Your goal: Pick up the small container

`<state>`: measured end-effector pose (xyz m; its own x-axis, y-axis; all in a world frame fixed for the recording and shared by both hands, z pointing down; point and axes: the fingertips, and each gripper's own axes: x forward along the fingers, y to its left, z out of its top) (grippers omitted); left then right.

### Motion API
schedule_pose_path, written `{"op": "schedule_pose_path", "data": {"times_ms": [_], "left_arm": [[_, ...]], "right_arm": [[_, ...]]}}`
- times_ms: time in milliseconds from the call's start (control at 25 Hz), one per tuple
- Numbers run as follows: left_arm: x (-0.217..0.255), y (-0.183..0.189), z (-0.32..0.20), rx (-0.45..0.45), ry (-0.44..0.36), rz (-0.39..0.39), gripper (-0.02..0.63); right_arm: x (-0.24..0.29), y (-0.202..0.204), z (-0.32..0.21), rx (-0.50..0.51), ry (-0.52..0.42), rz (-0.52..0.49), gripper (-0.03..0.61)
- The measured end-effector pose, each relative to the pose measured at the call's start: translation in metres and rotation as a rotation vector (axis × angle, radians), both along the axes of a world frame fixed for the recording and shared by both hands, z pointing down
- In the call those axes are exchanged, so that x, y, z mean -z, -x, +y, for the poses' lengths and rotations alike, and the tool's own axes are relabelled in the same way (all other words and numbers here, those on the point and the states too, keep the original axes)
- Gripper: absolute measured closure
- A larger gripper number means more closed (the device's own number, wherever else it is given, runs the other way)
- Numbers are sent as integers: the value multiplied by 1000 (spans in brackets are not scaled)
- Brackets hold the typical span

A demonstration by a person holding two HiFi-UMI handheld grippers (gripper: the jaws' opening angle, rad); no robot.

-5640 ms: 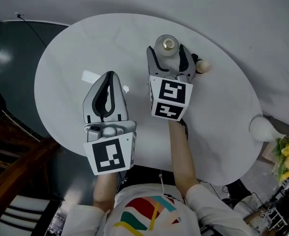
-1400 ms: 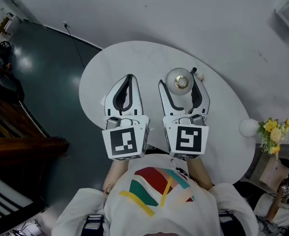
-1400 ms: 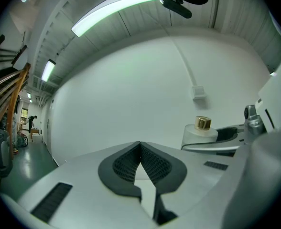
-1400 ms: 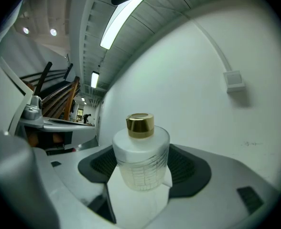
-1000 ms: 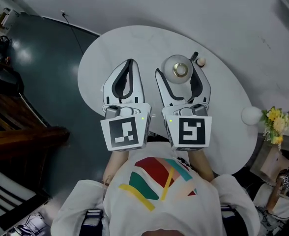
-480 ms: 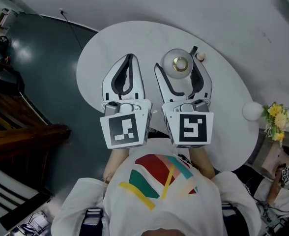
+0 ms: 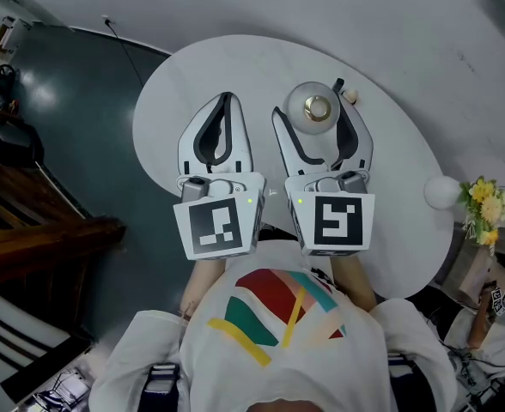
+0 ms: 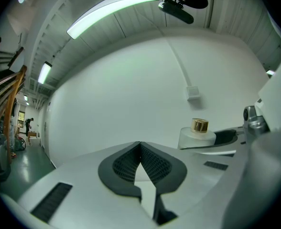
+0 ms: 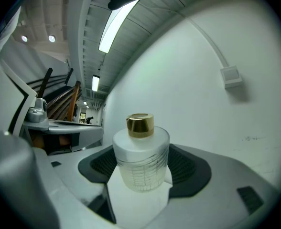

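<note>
Round white table point(image 7: 235, 67) below; right gripper point(image 7: 310, 101) clamped on the small container point(image 7: 314, 112) near its far edge; left gripper point(image 7: 227, 99) pinched closed, empty.

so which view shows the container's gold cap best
The right gripper view: the gold cap sits close, centred, side-on atop the small container. The head view shows only its top, small; the left gripper view catches it distant at the right.

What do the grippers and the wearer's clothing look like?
Left gripper and right gripper: pale grey curved jaws, black ribbed pads, white cubes with black square markers. White shirt with red, green and yellow shapes.
</note>
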<state>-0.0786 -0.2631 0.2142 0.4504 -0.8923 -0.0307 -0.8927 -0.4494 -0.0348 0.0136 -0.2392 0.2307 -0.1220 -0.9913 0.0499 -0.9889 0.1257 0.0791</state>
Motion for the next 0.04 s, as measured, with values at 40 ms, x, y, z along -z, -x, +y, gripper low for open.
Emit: {"op": "schedule_pose_path", "data": {"times_ms": [40], "left_arm": [[0,0,0,0,-1,-1,598]], "right_arm": [[0,0,0,-2,0,1,242]]}}
